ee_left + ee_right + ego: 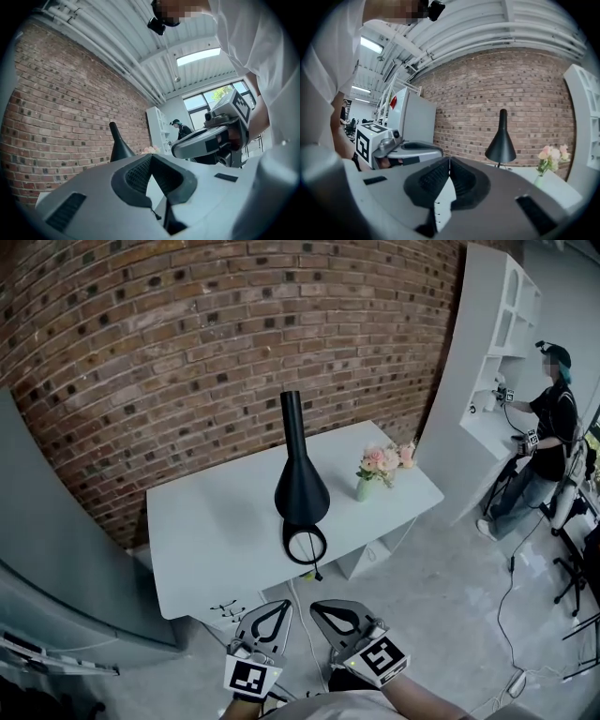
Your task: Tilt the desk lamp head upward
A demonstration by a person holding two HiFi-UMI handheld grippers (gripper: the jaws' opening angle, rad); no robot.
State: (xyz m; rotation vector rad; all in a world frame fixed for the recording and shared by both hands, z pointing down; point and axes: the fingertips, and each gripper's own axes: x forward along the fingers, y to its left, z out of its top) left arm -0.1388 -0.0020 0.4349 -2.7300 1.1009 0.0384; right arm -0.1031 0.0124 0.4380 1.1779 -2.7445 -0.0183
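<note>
A black desk lamp stands on a white table before a brick wall, its cone-shaped head pointing down over a round base. The lamp also shows in the left gripper view and the right gripper view. My left gripper and right gripper hang side by side in front of the table's near edge, short of the lamp. Both are shut with nothing between the jaws. Each shows in the other's view: the right gripper and the left gripper.
A small vase of pink flowers stands on the table right of the lamp. A grey cabinet flanks the table on the left. A white shelf unit stands at the right, where a person works. Cables lie on the floor.
</note>
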